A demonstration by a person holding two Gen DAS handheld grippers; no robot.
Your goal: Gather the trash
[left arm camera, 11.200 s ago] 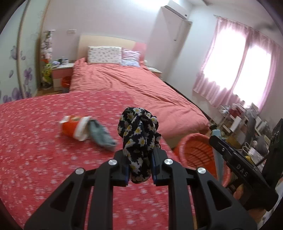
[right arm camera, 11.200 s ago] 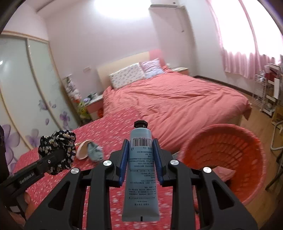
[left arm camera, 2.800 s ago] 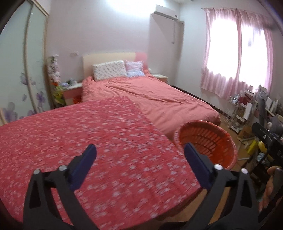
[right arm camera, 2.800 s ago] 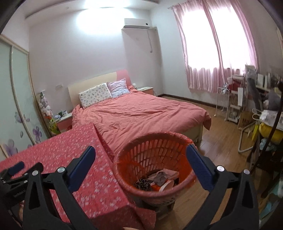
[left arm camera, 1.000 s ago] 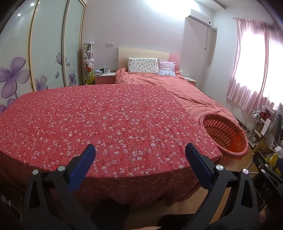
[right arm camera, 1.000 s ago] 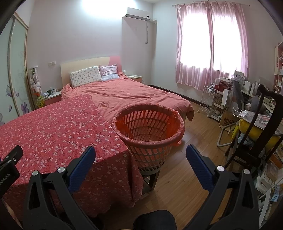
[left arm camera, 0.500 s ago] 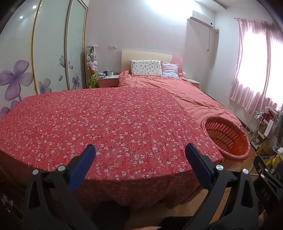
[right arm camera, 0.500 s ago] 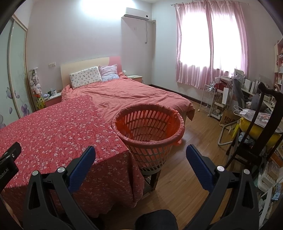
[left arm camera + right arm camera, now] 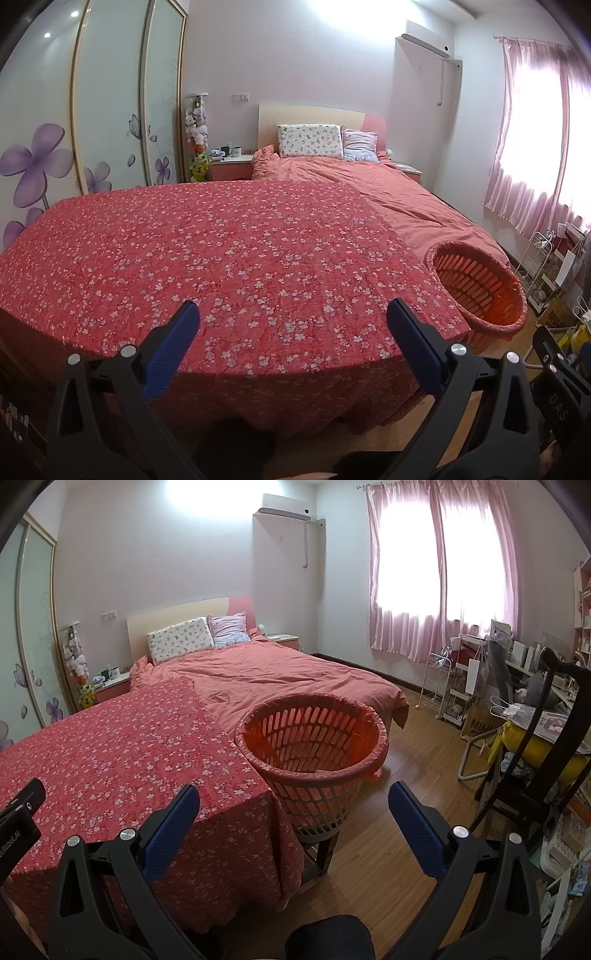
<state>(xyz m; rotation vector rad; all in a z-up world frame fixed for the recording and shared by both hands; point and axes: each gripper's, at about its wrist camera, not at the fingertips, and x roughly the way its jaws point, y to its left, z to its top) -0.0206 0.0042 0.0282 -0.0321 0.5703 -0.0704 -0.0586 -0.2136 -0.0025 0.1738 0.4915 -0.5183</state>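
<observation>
An orange slotted basket [image 9: 314,738] lined with an orange bag stands on a small stool at the right corner of a table under a red flowered cloth [image 9: 229,258]; in the left wrist view the basket [image 9: 480,284] is at the right. From here I cannot see inside it. No loose trash shows on the cloth. My left gripper [image 9: 293,314] hangs open over the near edge of the cloth, nothing between its blue pads. My right gripper [image 9: 293,797] is open too, empty, held back from the basket and the table corner.
Behind the table lies a bed [image 9: 280,675] with a salmon cover and two pillows. A dark wooden chair [image 9: 546,746], a cluttered desk and a white wire rack [image 9: 439,686] fill the right side. Wooden floor [image 9: 399,830] lies between basket and chair. Sliding wardrobe doors [image 9: 110,110] line the left wall.
Earlier the left gripper held a flowered cloth bundle and the right a blue tube; both now stand open and empty. Over the last second both views have drawn back slightly from the table.
</observation>
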